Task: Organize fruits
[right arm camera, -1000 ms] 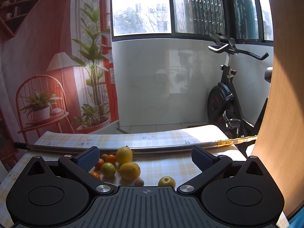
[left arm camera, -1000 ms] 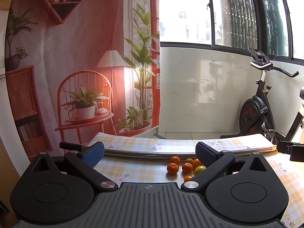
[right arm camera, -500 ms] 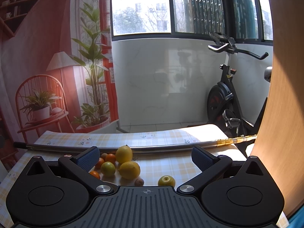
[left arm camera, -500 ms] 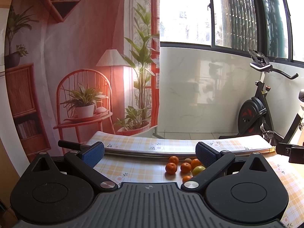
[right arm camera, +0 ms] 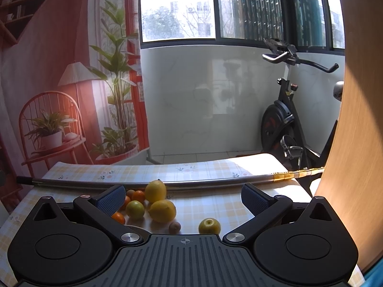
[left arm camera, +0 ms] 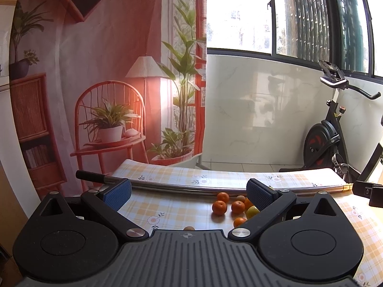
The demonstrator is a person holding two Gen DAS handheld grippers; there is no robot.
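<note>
Hovering level above the checked tablecloth (right arm camera: 215, 205), the right gripper (right arm camera: 183, 197) and left gripper (left arm camera: 189, 192) are both holding their jaws wide apart and empty, likely scouting the loose lemons (right arm camera: 162, 211), tangerines (left arm camera: 219, 208) and yellow apple (right arm camera: 209, 226) clustering before the metal rod (right arm camera: 191, 183) near the far edge.

A home balcony room: a black exercise bike (right arm camera: 284, 124) by barred windows (right arm camera: 251, 9), and a yellow-checked floral tablecloth (left arm camera: 177, 210).
</note>
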